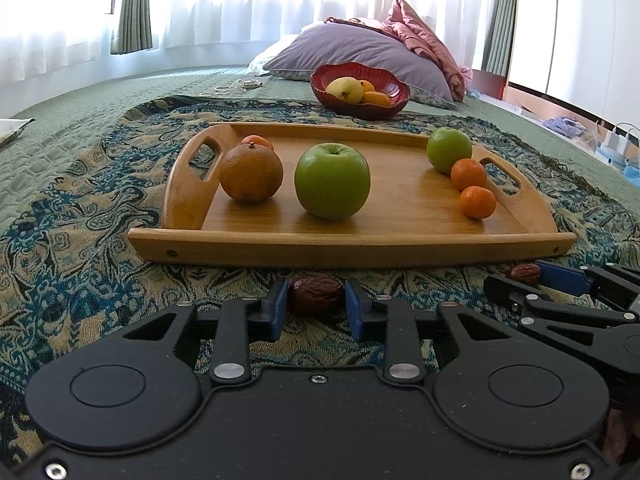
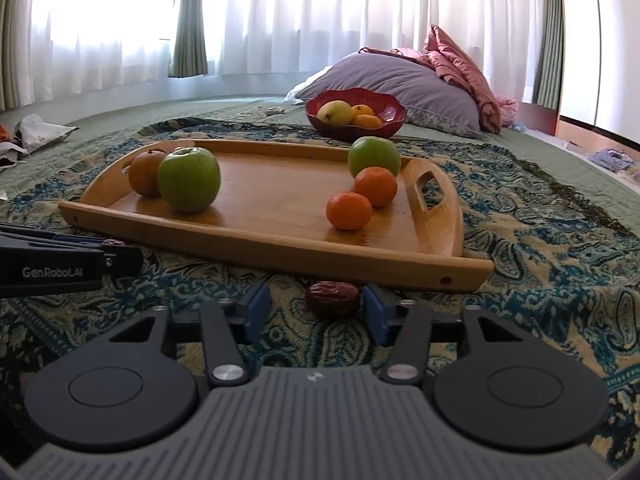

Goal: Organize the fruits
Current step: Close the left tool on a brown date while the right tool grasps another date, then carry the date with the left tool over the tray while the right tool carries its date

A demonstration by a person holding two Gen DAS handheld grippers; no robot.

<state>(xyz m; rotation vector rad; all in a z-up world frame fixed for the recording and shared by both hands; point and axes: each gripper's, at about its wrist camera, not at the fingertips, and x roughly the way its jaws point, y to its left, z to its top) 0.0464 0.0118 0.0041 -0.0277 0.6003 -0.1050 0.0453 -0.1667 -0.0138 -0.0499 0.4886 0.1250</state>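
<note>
A: In the left wrist view, what is lying between the fingers?

B: The left gripper [image 1: 316, 306] is sitting low over the patterned blanket [image 1: 80, 240], and its blue fingers [image 1: 276, 304] are closing around a dark red date [image 1: 316, 294]. The left pad is touching it; on the right side I cannot tell if there is a small gap. Just behind the date, the wooden tray [image 1: 344, 246] is carrying a brownish orange [image 1: 251, 174], a big green apple [image 1: 332, 180], a second green apple [image 1: 449, 149] and two mandarins [image 1: 477, 201]. At the right edge, the right gripper [image 1: 520, 276] is showing with another date beside its tip.

A: And in the right wrist view?

B: The right gripper [image 2: 316, 306] is standing released, its fingers [image 2: 372, 304] well spread. The second date [image 2: 332, 299] is lying on the blanket between them, touching the right finger and apart from the left one, just in front of the tray rim [image 2: 280, 248]. Behind the tray, a red bowl [image 2: 356, 130] is holding yellow fruits, near a grey pillow [image 2: 400, 80].
</note>
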